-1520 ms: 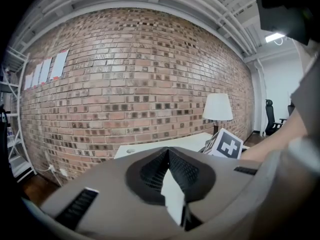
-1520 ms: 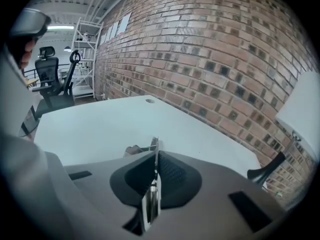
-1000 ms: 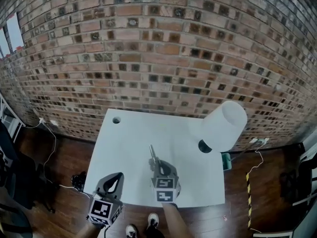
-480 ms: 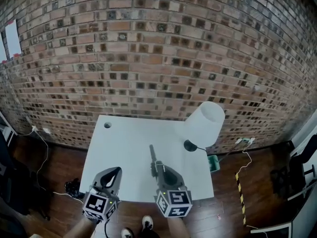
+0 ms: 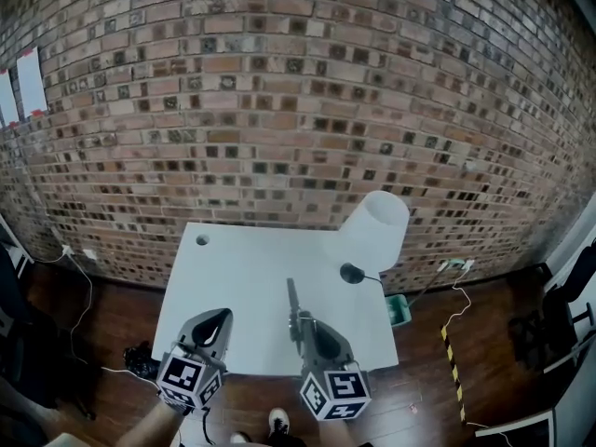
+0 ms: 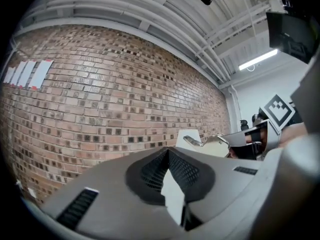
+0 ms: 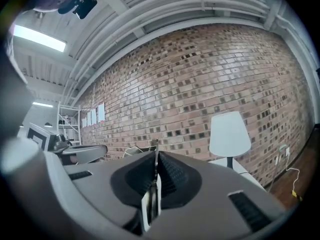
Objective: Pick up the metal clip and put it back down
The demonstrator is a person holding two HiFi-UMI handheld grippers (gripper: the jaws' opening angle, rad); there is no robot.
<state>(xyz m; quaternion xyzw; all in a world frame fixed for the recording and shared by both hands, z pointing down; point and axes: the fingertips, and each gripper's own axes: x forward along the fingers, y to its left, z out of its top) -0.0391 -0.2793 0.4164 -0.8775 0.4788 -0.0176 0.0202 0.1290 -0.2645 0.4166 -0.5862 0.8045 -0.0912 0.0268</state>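
- My right tongs [image 5: 300,324] are pinching the metal clip [image 5: 292,299]. It pokes forward past the tips, up off the white table [image 5: 233,277].
- My left tongs [image 5: 216,324] are pressed together with nothing in them, off to the side near the table's front edge.
- I reckon the next step is setting the clip back down. I'd lower it slowly onto bare table, well apart from the lamp [image 5: 377,231].
- I'd hold the pinch firm until the clip lies flat, then ease the tips apart so it doesn't skid.
- Only a little of the thin metal is gripped, so a twist could swing it loose.
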